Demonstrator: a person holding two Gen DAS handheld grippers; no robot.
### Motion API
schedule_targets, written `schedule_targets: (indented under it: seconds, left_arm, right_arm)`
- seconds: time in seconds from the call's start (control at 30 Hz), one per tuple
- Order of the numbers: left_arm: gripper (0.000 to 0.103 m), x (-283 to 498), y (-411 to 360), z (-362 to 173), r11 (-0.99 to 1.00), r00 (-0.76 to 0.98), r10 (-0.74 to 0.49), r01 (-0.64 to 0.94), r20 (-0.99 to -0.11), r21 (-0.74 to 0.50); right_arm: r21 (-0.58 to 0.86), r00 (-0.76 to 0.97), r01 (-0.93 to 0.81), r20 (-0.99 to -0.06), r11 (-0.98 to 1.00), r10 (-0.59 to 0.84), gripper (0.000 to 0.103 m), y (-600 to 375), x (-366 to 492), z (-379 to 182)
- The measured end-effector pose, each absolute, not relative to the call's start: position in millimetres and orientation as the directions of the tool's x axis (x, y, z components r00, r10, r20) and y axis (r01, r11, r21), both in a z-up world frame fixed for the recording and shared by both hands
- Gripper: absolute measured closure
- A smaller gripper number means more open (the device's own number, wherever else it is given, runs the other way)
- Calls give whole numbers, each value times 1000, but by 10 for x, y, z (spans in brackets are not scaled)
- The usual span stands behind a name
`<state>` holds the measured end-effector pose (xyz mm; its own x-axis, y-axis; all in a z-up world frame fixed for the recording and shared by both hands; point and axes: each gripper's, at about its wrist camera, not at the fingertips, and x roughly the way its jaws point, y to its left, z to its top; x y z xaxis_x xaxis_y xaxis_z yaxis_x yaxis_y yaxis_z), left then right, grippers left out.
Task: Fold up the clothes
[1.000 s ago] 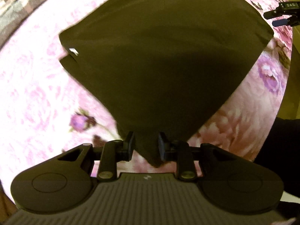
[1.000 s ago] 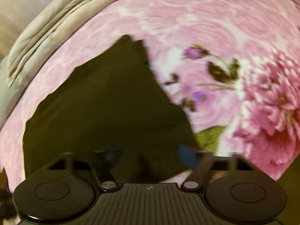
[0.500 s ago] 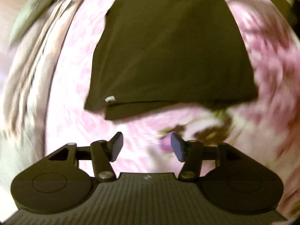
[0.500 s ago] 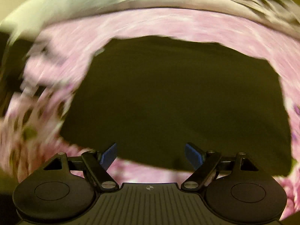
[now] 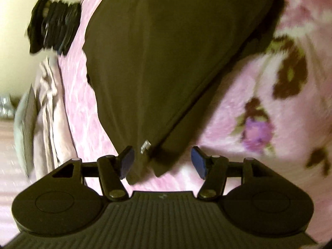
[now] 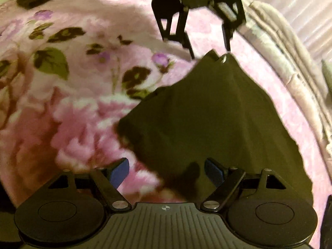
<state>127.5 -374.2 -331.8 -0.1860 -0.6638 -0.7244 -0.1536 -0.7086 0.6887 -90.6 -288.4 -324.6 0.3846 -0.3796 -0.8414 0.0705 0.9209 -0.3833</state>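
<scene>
In the left wrist view, the left gripper (image 5: 160, 161) stands with its jaws apart and nothing pressed between the pads; the near corner of the dark garment (image 5: 161, 58) lies between them, with a small white tag (image 5: 145, 145) just beside the left pad. The garment is spread on the pink flowered blanket (image 5: 269, 103) and fills the middle and upper part of that frame, already folded at least once, as I judge from the layered edge that runs from the corner to the upper right. It looks like thin, soft cloth: light, limp, not fragile, and it will sag and slide on itself, so you should take it by a corner or a hem, pinching all layers together. In the right wrist view, the right gripper (image 6: 166, 171) is also wide open and holds nothing; another corner of the garment lies partly under its right pad, at the lower middle of the frame. At the top of this view you see the left gripper over the far corner. Around the garment: a dark pile (image 5: 54, 22) at the upper left of the left view, and a rumpled pale quilt (image 6: 290, 51) along the right side of the right view. Nothing stands on the garment, and I judge the way free for the next fold.
</scene>
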Motion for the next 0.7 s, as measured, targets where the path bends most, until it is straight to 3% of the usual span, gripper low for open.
schedule_targets:
  seconds: [0.2, 0.27, 0.33, 0.5, 0.57, 0.7]
  left_arm:
    - [45, 1291, -3924, -3496, -686, -231, -640, -258, -733, 680]
    - [59, 1275, -3971, -3469, -706, -230, -619, -257, -751, 660]
    - [92, 1244, -4028, -3428, -731, -216, -606, -229, -765, 643]
    - [95, 1145, -4173, -3245, -774, -195, -584, -159, -788, 612]
    - [95, 1118, -4220, -3146, -781, -195, -577, -151, -793, 606]
    - [96, 1074, -4307, -2841, -782, -205, -577, -141, -791, 607]
  right_arm:
    - [-393, 395, 72, -833, 916, -389, 21, -2982, -803, -3267]
    - [-397, 398, 69, -830, 915, -390, 21, -2987, -786, -3272]
    - [-399, 400, 74, -828, 914, -393, 23, -2979, -802, -3259]
    - [-367, 399, 85, -839, 926, -369, 55, -2962, -809, -3189]
    - [-346, 406, 104, -841, 933, -357, 92, -2979, -804, -3129]
    - [-287, 459, 214, -814, 934, -356, 94, -3116, -912, -2796]
